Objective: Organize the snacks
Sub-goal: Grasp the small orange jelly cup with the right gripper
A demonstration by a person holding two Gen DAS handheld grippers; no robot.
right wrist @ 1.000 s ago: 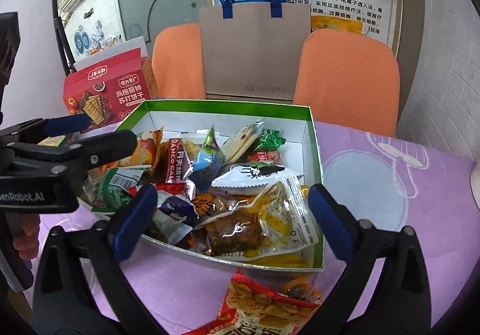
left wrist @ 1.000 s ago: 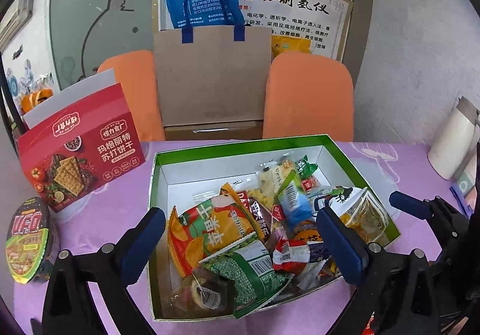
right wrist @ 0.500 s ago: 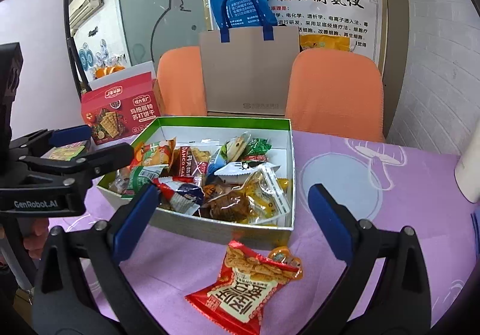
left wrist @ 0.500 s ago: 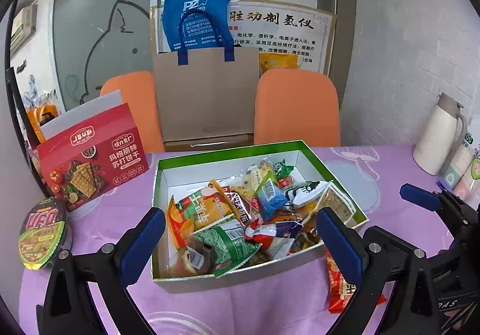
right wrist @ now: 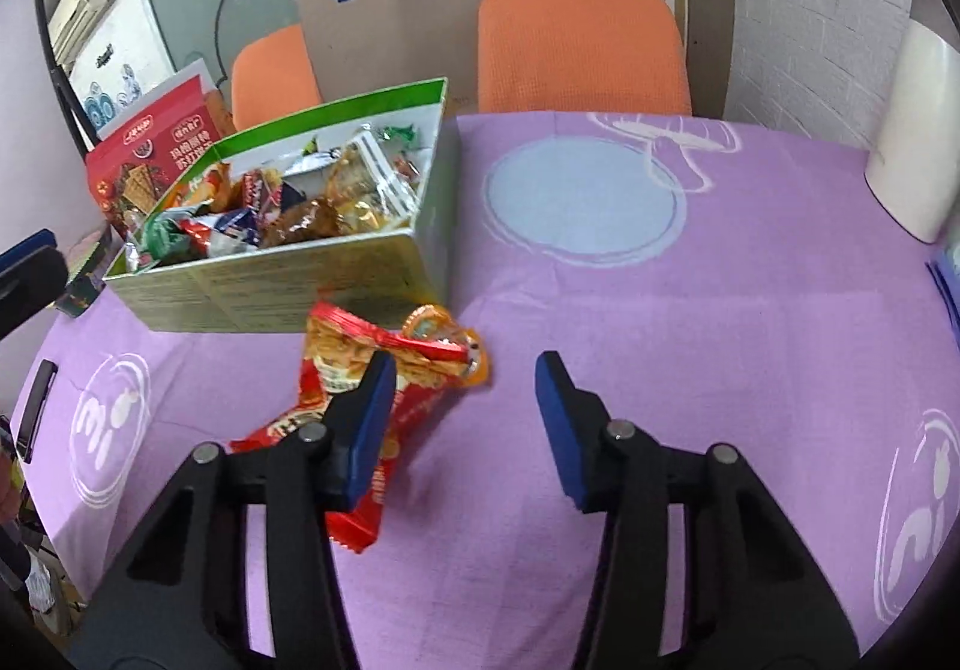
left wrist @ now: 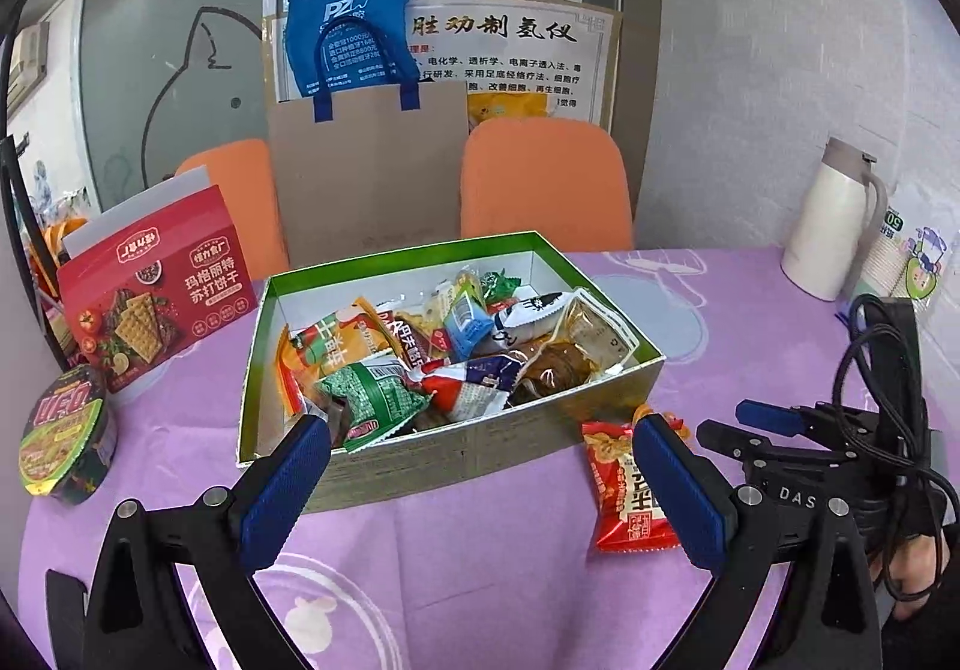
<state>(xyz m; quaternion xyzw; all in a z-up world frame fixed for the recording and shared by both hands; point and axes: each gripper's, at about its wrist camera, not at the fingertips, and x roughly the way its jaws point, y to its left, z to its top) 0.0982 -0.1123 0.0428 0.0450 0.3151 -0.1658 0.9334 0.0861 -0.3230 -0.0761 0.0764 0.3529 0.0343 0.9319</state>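
Note:
A green-rimmed cardboard box [left wrist: 456, 454] full of mixed snack packets stands on the purple tablecloth; it also shows in the right wrist view [right wrist: 276, 292]. A red snack packet [left wrist: 624, 496] lies on the cloth by the box's front right corner, also visible in the right wrist view [right wrist: 360, 364]. My left gripper [left wrist: 480, 490] is open and empty, in front of the box. My right gripper [right wrist: 465, 418] is open and empty, just above the cloth, its left finger over the red packet. It also shows in the left wrist view [left wrist: 774, 424].
A red cracker box [left wrist: 156, 298] and a noodle bowl [left wrist: 63, 436] stand left of the snack box. A white thermos [left wrist: 834, 232] stands at the back right. Two orange chairs [left wrist: 546, 184] and a paper bag [left wrist: 366, 166] are behind the table. A dark phone [right wrist: 36, 406] lies at the left edge.
Both grippers have pulled back from the box. The right gripper has swung right and tilted down, so the red packet now lies under its left finger, and its jaws have narrowed.

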